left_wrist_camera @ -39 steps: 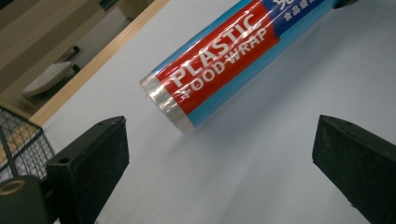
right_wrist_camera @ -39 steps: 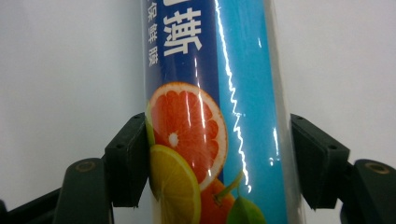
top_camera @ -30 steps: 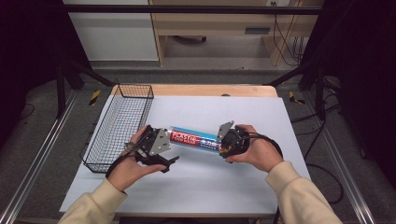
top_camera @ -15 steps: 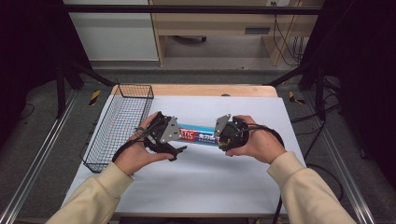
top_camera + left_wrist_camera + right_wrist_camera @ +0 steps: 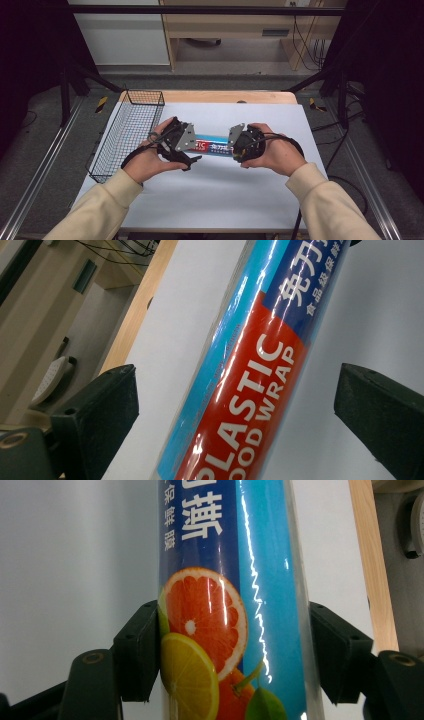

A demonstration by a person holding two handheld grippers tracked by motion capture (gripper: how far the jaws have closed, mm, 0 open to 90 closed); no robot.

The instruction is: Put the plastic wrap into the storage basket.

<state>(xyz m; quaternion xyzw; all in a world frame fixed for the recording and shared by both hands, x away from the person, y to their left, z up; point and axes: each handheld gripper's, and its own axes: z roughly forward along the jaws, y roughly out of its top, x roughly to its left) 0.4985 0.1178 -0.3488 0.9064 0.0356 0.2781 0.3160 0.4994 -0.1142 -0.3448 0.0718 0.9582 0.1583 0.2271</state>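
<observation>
So far we had the long blue-and-red shrink-wrapped roll of plastic food wrap (image 5: 212,146) lying on the white table (image 5: 225,200), our right gripper (image 5: 230,650) clamped on one end, our left gripper (image 5: 235,405) wide open around the other, the black wire basket (image 5: 127,132) empty.

A roll (image 5: 212,146) lies crosswise on the table (image 5: 225,195), near its middle. The left gripper (image 5: 182,142) sits at the roll's left end, the right gripper (image 5: 240,144) at its right end. A basket (image 5: 127,132) stands on the table's left edge, just beside the left gripper.
</observation>
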